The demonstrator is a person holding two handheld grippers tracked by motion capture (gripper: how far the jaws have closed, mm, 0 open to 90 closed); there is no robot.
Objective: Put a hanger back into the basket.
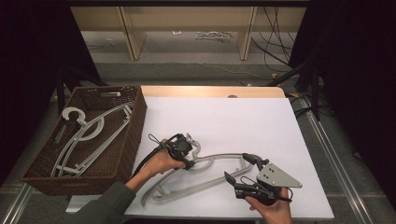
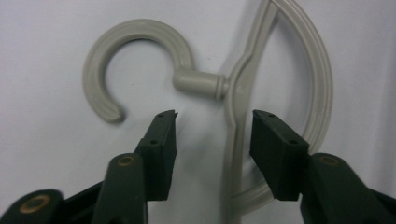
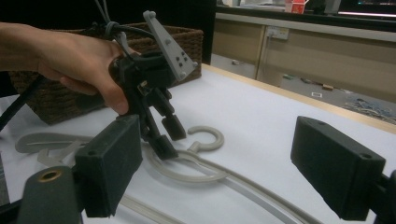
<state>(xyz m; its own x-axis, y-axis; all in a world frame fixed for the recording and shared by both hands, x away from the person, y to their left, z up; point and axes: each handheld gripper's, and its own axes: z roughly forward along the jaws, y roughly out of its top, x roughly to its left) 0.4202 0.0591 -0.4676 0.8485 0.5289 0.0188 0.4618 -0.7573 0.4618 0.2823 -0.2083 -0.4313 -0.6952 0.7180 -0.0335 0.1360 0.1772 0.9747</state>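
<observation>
While flat on counter (image 1: pixel 243 116), hanger (image 1: pixel 219 158) likely light, stiff, slippery: grip neck at centre frame; left gripper (image 2: pixel 212 126) jaws half-wide astride it, right gripper (image 3: pixel 215 163) jaws wide, empty.

Probably a lab: white-topped table (image 1: pixel 261 116) walled by dark curtains (image 1: pixel 359 70), loose cables (image 1: pixel 275 42) on the floor.

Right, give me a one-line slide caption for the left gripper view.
Left gripper, jaws apart, straddles the shoulder bar of a grey plastic clothes hanger lying flat on the white table, just below its hook.
</observation>
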